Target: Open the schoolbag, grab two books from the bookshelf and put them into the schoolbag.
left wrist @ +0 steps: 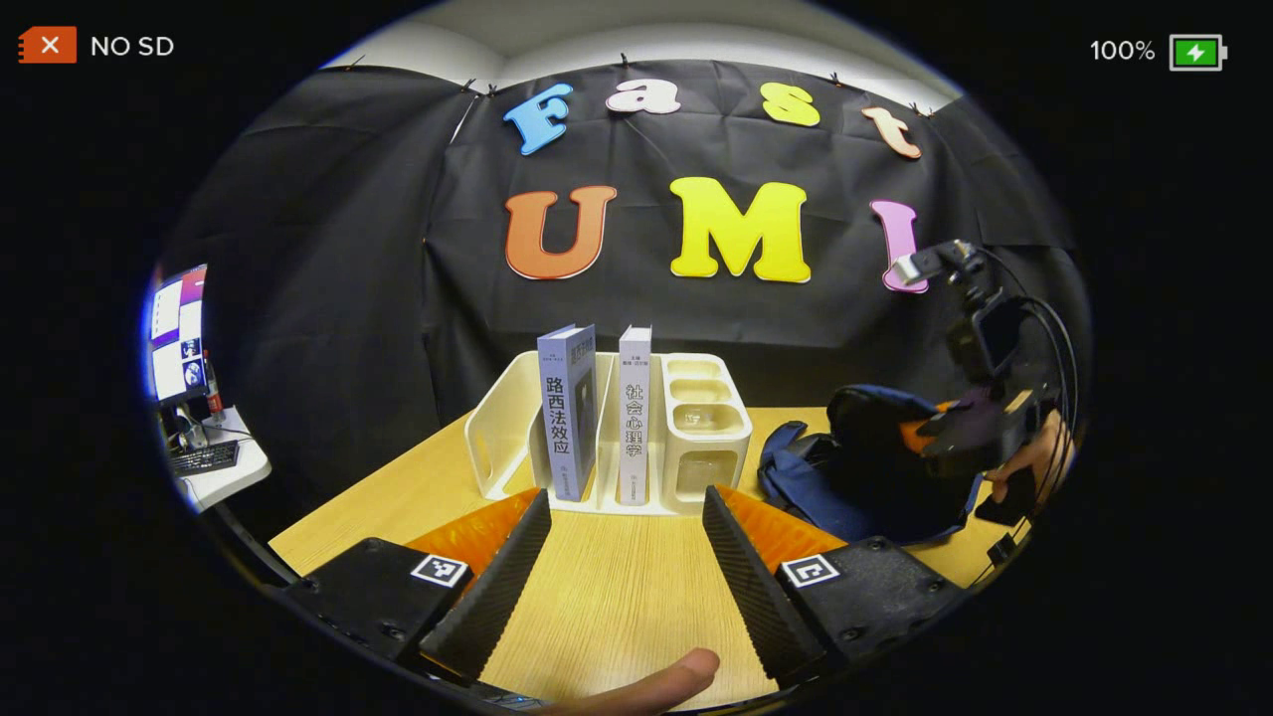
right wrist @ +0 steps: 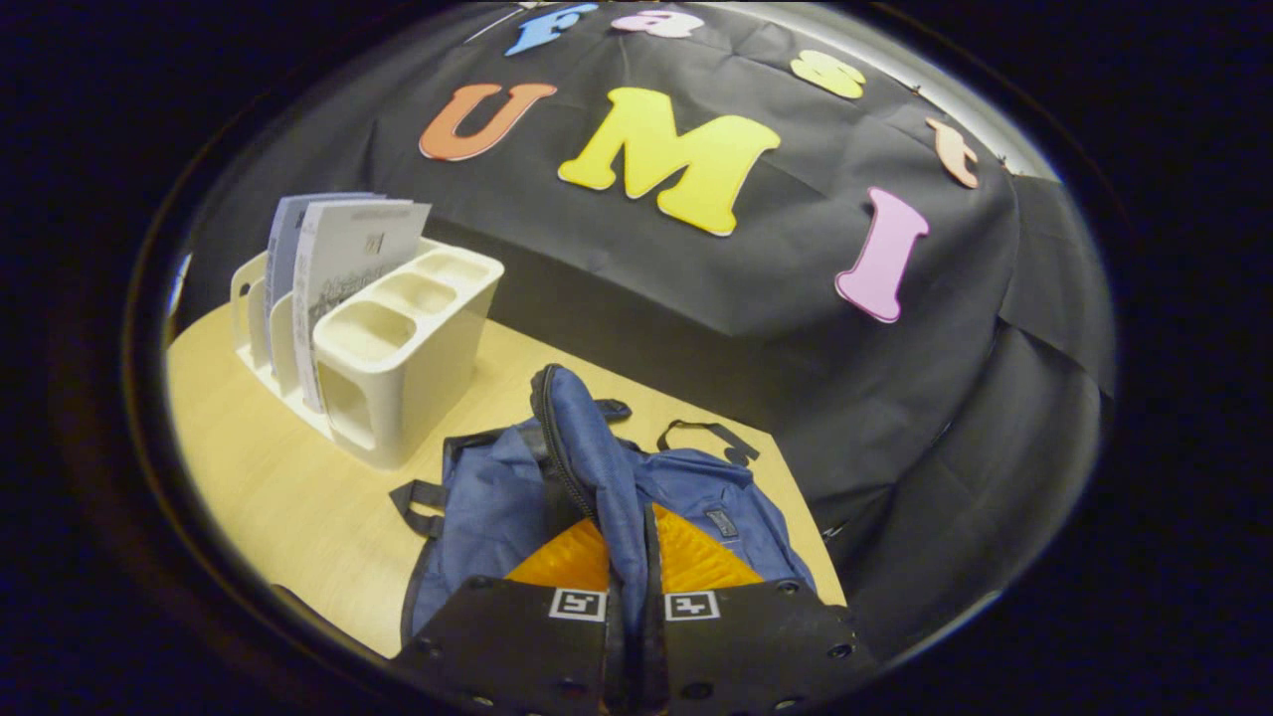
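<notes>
Two books stand upright in the cream bookshelf: a blue-grey one on the left and a white one beside it. My left gripper is open just in front of them, above the wooden table. The blue schoolbag lies on the table right of the shelf. My right gripper is shut on a raised fold of the bag's fabric along the zipper. In the left gripper view that gripper hovers over the schoolbag, held by a hand.
The shelf's right end has several small empty compartments. A desk with a monitor and keyboard stands far left. A finger shows at the bottom of the left gripper view. The table's right edge runs close behind the bag.
</notes>
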`<state>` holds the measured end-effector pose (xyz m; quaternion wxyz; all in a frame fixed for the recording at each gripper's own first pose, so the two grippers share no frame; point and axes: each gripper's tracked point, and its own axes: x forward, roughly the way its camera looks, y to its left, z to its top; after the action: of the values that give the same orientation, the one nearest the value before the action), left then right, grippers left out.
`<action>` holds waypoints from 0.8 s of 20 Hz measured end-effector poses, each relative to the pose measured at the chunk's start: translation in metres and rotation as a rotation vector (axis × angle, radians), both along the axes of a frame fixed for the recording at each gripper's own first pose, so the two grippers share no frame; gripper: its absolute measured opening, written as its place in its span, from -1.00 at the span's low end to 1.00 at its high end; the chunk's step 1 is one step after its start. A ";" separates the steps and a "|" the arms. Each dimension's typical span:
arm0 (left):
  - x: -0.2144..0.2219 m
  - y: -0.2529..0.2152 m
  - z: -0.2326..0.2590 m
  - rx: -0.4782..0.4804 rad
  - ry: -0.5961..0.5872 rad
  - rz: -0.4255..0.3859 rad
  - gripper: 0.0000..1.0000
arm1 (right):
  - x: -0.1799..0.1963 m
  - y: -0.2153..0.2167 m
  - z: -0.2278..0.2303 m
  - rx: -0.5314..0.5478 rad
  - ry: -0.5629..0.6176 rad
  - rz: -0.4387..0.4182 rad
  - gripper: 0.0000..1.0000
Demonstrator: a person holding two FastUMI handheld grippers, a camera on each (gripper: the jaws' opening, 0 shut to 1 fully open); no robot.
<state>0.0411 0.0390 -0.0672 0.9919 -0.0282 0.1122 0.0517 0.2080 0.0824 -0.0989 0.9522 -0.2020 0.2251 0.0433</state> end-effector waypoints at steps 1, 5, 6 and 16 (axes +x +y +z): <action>0.001 -0.001 0.001 -0.010 -0.003 -0.005 0.97 | 0.005 -0.007 0.007 0.024 -0.001 0.012 -0.87; 0.010 -0.001 0.012 -0.015 -0.051 -0.021 0.96 | 0.021 -0.031 0.031 0.111 -0.004 0.021 -0.86; 0.014 0.000 0.011 -0.022 -0.055 -0.022 0.96 | 0.025 -0.035 0.036 0.131 -0.003 0.024 -0.87; 0.104 -0.001 0.052 -0.049 0.028 -0.030 0.96 | 0.048 -0.066 0.081 0.210 -0.036 0.083 -0.87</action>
<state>0.1447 0.0377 -0.0154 0.9899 -0.0502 0.1277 0.0342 0.2559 0.0167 -0.0180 0.9694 -0.1109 0.1936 0.1027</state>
